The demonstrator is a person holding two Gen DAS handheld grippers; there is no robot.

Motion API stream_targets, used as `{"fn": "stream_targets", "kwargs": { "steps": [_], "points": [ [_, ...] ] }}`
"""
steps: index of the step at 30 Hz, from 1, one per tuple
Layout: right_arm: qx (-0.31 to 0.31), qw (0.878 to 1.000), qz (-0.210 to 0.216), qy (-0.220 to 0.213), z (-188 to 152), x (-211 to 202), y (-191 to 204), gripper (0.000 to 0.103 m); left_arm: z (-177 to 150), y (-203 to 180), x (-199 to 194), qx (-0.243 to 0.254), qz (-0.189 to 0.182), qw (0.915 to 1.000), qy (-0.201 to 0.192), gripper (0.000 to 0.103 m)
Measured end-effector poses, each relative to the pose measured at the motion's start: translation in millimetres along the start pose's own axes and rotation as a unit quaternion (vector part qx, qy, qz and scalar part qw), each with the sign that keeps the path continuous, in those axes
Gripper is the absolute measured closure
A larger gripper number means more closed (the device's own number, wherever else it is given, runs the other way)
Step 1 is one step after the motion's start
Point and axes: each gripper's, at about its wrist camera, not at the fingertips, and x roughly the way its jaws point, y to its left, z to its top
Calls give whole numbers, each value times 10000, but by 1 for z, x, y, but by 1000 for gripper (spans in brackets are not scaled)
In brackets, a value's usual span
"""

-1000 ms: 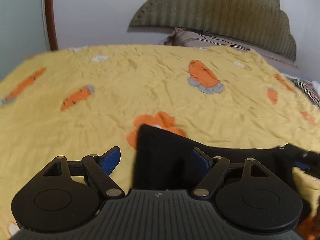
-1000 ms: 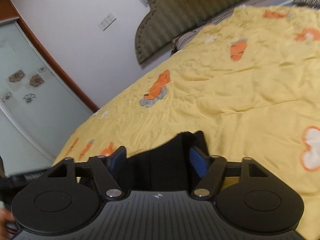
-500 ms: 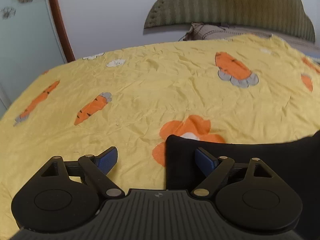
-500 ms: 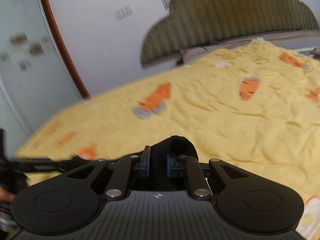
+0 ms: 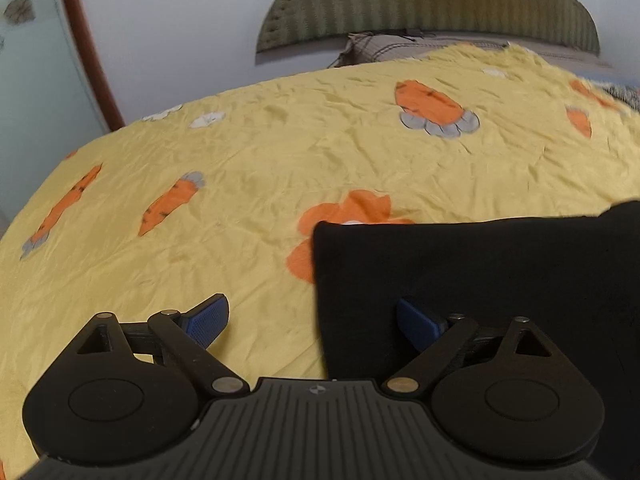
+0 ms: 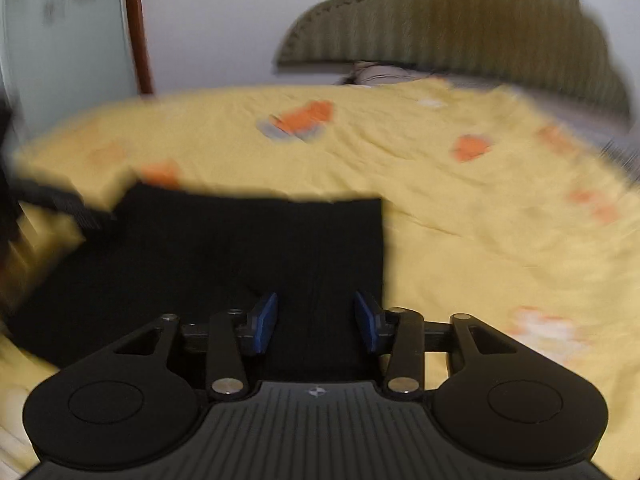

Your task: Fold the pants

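The black pants (image 5: 480, 280) lie as a flat dark rectangle on the yellow carrot-print bedspread (image 5: 260, 168), with one squared corner resting over an orange flower motif (image 5: 348, 216) in the left wrist view; in the right wrist view the same cloth (image 6: 248, 248) shows a straight far edge and a vertical seam or crease running toward the camera, though that picture is blurred. Beside the pants, the left gripper (image 5: 314, 322) stands wide open, one blue pad over bare bedspread and the other over the black cloth, so it straddles the pants' side edge and holds nothing. The right gripper (image 6: 316, 320) is partly open directly over the pants, its pads apart with cloth below the gap and nothing pinched. Beyond the pants, a green padded headboard (image 5: 432, 4) rises at the far end of the bed. By my judgement one fold has just been laid down and both tools are free. The next move calls for fresh grips on the near edge or corners of the pants, pads closing on all layers together, then a lift and carry across to halve the rectangle again.
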Motion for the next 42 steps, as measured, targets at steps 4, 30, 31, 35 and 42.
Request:
{"fn": "stream_targets", "kwargs": {
  "steps": [4,30,31,35,42],
  "points": [
    [875,9955,68,-351,-11,-35,-22,42,-3,7,-31,-172,-308,9993,-148,10],
    [112,9938,1077,261,72,81,-11,74,-21,-60,-14,520,-567,9970,-84,4],
    [266,9926,1147,307,74,88,-14,74,-20,-58,-15,451,-604,9972,-15,4],
    [158,9956,927,33,68,60,-7,74,-16,-42,-33,191,-830,9963,-59,5],
    [-387,9974,614,0,29,28,10,74,-42,-41,-33,466,-833,9954,-17,2]
  ]
}}
